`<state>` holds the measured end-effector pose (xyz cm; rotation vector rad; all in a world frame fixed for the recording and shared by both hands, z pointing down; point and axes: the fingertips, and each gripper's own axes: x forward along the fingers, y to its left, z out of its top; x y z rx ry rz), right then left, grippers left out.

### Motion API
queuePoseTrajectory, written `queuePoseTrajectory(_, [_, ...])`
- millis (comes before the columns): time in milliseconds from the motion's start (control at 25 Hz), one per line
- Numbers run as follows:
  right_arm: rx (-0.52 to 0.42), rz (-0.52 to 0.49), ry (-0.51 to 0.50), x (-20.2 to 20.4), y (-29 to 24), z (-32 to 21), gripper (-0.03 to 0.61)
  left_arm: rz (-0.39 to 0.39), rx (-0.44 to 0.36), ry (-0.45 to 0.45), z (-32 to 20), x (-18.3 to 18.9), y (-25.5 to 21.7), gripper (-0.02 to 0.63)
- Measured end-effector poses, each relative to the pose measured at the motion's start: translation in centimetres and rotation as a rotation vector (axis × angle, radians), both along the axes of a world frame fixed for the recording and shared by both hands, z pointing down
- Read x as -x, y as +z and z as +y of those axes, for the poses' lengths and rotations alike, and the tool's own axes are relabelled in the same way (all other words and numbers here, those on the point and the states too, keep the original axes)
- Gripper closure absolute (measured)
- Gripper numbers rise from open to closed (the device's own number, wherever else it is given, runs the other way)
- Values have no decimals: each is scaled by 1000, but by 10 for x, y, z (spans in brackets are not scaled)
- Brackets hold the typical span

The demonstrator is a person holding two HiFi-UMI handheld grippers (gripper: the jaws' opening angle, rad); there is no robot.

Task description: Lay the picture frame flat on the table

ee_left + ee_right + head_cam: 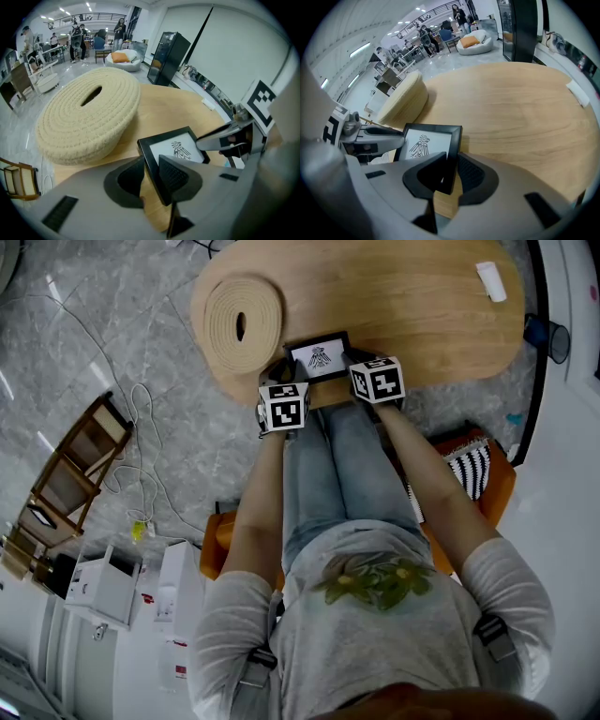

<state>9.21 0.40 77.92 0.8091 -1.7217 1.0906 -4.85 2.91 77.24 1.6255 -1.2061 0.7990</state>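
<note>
The picture frame (319, 357) is black with a white mat and a small bird drawing. It sits at the near edge of the wooden table (422, 315), tilted back with its face up towards me. My left gripper (292, 381) is shut on its left edge (149, 154), the pads pressing on both sides of the black border. My right gripper (355, 367) is shut on its right edge (453, 140) in the same way. The left gripper view also catches the right gripper (226, 139) across the frame. I cannot tell whether the frame's lower edge touches the table.
A thick coiled rope mat (242, 322) lies on the table just left of the frame. A small white object (491, 281) rests at the far right of the tabletop. The table's front edge runs right under the grippers, above my knees. A wooden chair (70, 474) stands on the floor at left.
</note>
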Motion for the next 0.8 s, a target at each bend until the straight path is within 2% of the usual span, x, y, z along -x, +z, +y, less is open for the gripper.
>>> queuePoseTrajectory(600, [-10, 16, -37, -2, 4, -1, 497, -10, 6, 8, 1, -4, 6, 505])
queuePoseTrajectory(800, [-5, 16, -28, -5, 20, 5, 497, -15, 7, 19, 5, -7, 20, 505])
